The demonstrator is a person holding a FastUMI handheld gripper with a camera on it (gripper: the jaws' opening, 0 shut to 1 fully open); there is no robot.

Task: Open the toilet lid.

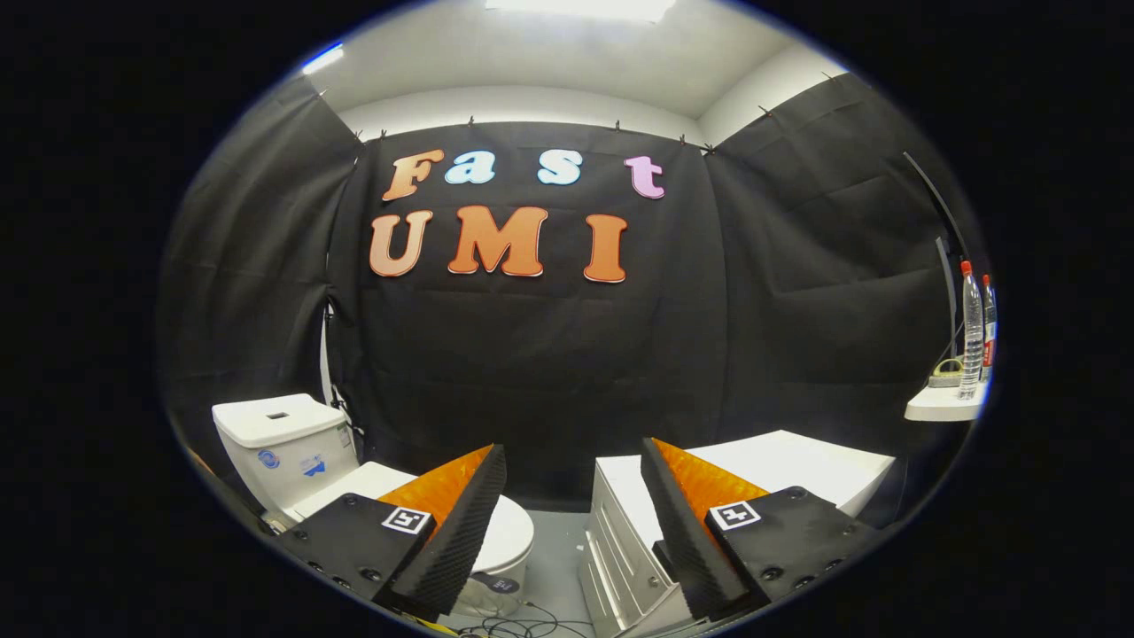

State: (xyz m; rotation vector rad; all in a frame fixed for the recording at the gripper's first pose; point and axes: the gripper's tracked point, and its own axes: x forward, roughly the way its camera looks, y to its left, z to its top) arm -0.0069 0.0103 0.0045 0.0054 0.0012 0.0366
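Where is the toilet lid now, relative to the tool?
The closed toilet lid lies low, partly behind the left finger of the open tool, in front of the white tank, left of the white cabinet.

No legible text; toilet tank (pixel 282 443) stickers, bottle (pixel 972 332) labels unreadable.

1. We see the gripper (pixel 574 461) with fingers spread wide, gripping nothing.
2. Toilet (pixel 292 443) with lid (pixel 509 532) down, beyond the left finger.
3. White cabinet (pixel 797 470) beyond the right finger.
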